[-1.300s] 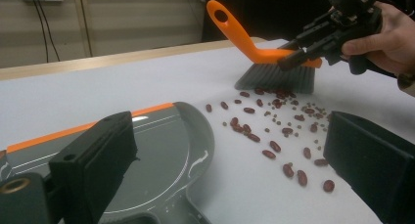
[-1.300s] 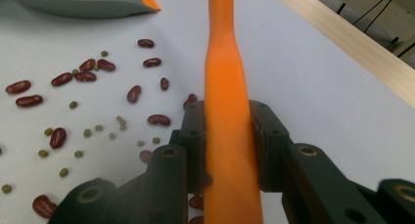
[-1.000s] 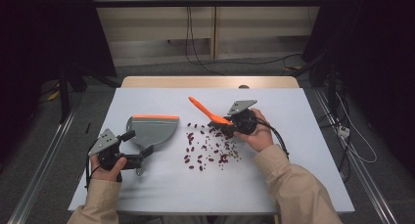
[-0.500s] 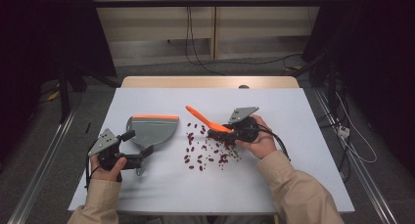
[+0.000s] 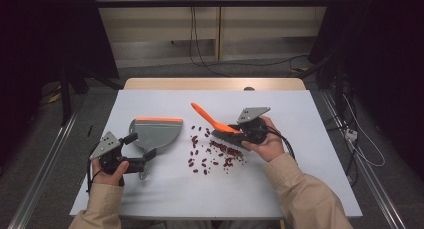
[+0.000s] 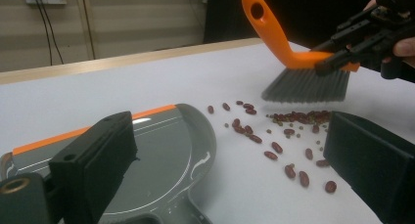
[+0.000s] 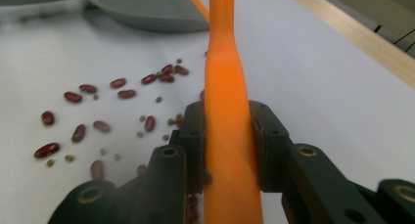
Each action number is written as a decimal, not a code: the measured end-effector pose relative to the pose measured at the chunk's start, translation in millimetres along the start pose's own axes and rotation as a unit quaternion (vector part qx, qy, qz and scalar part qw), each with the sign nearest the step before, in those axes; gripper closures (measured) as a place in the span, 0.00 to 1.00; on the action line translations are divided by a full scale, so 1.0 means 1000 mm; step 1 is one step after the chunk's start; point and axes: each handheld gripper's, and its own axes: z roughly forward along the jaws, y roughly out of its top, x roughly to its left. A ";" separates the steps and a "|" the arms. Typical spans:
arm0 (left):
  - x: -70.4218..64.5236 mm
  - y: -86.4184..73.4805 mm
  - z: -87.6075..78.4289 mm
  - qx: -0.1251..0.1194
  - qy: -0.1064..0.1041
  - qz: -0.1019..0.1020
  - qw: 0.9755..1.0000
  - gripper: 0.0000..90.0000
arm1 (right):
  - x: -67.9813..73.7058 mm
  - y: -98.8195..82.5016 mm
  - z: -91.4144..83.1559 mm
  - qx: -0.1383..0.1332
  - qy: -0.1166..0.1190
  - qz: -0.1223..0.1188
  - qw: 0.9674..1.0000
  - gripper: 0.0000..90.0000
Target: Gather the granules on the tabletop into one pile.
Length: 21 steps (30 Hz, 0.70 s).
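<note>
An orange-handled brush (image 5: 207, 116) with grey bristles (image 6: 306, 84) hangs just above a scatter of red beans (image 5: 210, 154) at the middle of the white table. My right gripper (image 5: 235, 131) is shut on the brush near its head, and both pads press the orange handle (image 7: 227, 87). A grey dustpan (image 5: 155, 134) with an orange lip lies flat to the left of the beans. My left gripper (image 5: 140, 146) sits at the pan's near side with its jaws wide apart. One jaw is over the pan (image 6: 166, 150) and the other over bare table beside the beans (image 6: 279, 136).
The white table (image 5: 300, 179) has bare room on its right and along its near edge. A wooden strip (image 5: 215, 84) runs along its far edge. Cables trail on the floor beyond the table, and metal rails run along both sides.
My right hand has moved the brush a little toward the near side, over the beans. The left hand and the dustpan have stayed in place.
</note>
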 end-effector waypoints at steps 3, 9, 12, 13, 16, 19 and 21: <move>0.000 0.000 0.000 0.001 0.001 0.001 1.000 0.06 | -0.009 0.005 -0.001 -0.015 -0.005 0.008 1.000 0.79; 0.001 0.000 0.000 0.005 0.000 0.001 1.000 0.06 | -0.024 0.013 0.011 -0.018 -0.021 0.015 1.000 0.79; 0.001 0.000 0.000 0.003 0.000 -0.001 1.000 0.06 | -0.028 0.015 0.020 -0.020 -0.018 0.023 0.999 0.79; 0.001 0.000 0.000 0.003 0.000 -0.001 1.000 0.06 | -0.030 0.016 0.023 -0.021 -0.018 0.022 0.999 0.79; 0.002 -0.001 0.000 0.003 0.000 -0.002 1.000 0.06 | -0.032 0.018 0.030 -0.024 -0.018 0.028 0.999 0.79; 0.002 -0.001 0.000 0.005 0.001 -0.002 1.000 0.06 | -0.035 0.021 0.036 -0.033 -0.014 0.039 0.999 0.79; 0.002 -0.001 0.000 0.005 0.002 -0.003 1.000 0.06 | -0.038 0.023 0.039 -0.034 -0.016 0.038 0.999 0.79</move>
